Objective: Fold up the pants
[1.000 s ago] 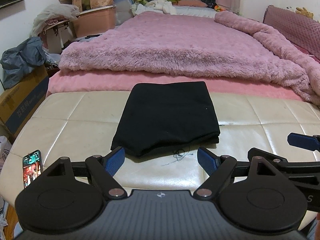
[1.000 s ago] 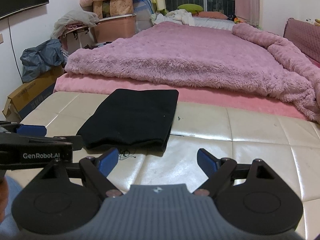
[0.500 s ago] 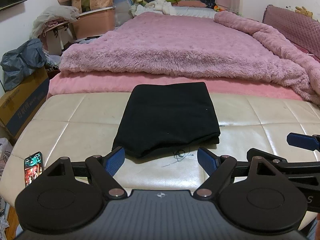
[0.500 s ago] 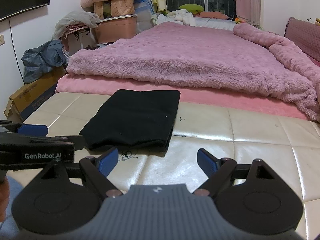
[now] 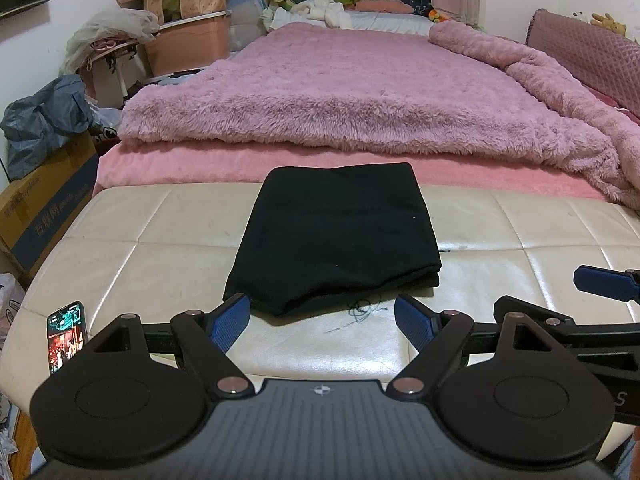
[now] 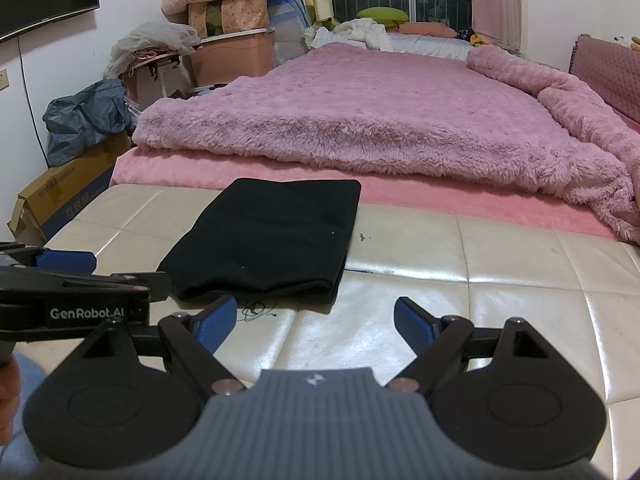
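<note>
- Two hand-held grippers, left hand-held gripper (image 5: pixel 322 322) and right hand-held gripper (image 6: pixel 310 322), hover with fingers apart, holding nothing.
- Black pants (image 5: pixel 336 240) lie as a compact folded stack on the desk (image 5: pixel 160 264), so folding looks complete.

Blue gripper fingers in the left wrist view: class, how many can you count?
3. The left gripper shows one blue finger lower left and another lower centre-right; the right gripper's finger shows at the right edge. Its partner may be hidden.
</note>
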### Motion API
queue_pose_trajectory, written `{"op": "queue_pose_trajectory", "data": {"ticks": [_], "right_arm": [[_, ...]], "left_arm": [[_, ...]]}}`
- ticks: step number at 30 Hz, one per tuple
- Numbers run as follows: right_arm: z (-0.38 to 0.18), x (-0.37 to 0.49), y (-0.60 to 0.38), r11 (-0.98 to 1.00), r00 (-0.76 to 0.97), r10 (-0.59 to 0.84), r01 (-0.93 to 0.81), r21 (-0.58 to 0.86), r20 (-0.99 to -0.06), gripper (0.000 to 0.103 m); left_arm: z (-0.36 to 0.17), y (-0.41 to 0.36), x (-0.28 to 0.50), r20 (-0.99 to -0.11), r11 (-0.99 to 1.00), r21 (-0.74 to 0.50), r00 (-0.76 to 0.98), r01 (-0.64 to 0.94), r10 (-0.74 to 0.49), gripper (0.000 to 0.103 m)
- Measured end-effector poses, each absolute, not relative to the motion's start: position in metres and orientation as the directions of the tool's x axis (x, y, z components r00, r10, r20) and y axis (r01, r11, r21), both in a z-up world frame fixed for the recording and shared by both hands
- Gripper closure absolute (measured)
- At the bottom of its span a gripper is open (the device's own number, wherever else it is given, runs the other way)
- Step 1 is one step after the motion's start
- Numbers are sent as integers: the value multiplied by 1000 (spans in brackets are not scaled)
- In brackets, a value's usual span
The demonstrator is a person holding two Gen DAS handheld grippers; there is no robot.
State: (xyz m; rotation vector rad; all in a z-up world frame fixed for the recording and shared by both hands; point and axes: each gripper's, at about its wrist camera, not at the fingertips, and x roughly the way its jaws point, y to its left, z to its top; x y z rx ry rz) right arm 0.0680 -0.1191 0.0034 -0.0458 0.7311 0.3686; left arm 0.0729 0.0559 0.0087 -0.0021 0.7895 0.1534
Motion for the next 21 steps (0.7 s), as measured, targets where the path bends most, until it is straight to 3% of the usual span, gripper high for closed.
{"op": "queue_pose_trajectory", "data": {"ticks": [21], "right_arm": [[3, 68, -118, 935, 682, 313, -342, 89, -661, 21]], "left_arm": [[8, 57, 72, -710, 989, 53, 691, -139, 135, 7]]}}
